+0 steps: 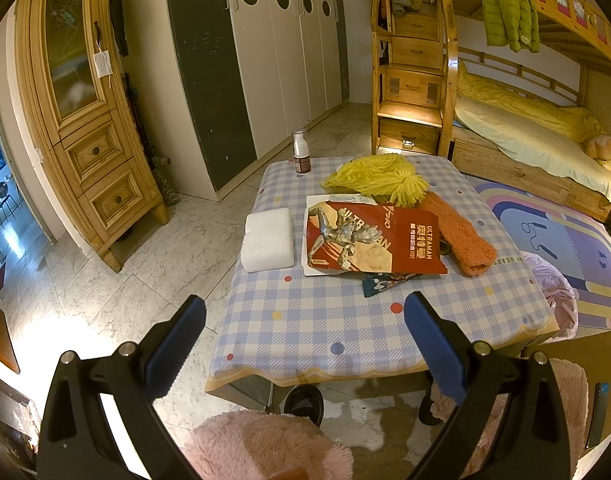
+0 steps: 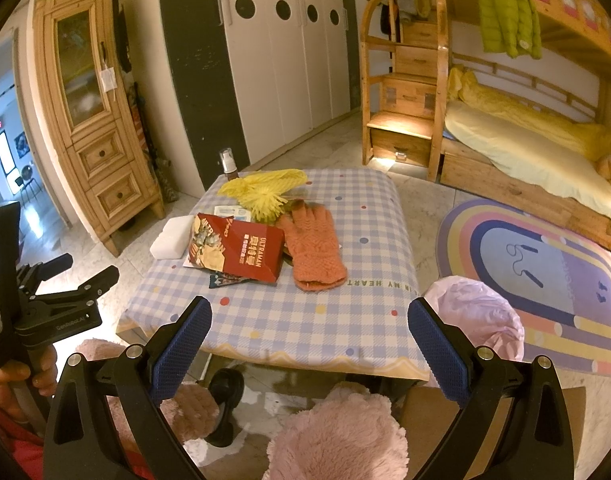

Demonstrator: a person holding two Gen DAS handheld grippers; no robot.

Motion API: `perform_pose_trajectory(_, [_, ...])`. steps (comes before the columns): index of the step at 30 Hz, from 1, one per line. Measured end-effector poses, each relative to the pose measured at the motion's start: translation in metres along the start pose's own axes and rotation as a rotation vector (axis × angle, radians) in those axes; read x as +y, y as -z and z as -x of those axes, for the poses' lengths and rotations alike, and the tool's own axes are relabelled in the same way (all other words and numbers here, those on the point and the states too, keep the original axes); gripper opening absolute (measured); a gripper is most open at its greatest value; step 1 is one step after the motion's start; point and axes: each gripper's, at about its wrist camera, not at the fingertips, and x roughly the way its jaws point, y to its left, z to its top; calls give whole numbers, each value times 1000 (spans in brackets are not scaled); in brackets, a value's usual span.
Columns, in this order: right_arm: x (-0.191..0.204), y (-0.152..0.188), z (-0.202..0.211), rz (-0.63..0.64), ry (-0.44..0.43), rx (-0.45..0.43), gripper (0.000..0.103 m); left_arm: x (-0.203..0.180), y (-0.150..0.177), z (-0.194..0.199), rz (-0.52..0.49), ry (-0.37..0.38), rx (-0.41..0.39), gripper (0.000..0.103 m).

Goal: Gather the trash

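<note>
Checked tablecloth (image 1: pixel 325 320) under red packet (image 1: pixel 369 236), bunk bed (image 2: pixel 525 148) behind, both hand-held grippers spread, empty.

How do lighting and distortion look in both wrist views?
Left wrist view: warm light, a bright glare patch on the floor, and the wardrobe bowed by fisheye. Right wrist view: the red Ultraman packet is sharp, the bunk bed curves, and the corners are black.

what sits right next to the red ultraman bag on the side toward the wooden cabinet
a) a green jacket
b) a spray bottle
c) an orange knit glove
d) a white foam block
d: the white foam block lies just beside the red Ultraman bag on the cabinet side; the orange knit glove is on the opposite side.
</note>
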Motion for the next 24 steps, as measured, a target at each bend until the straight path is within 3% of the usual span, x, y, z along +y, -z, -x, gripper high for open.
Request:
perform_pose_trajectory(17, [0, -5, -5, 2, 1, 19, 97, 1, 5, -4, 10, -9, 9, 96])
perform_pose_trajectory(24, [7, -9, -35, 15, 27, 9, 97, 19, 11, -30, 50, -33, 43, 96])
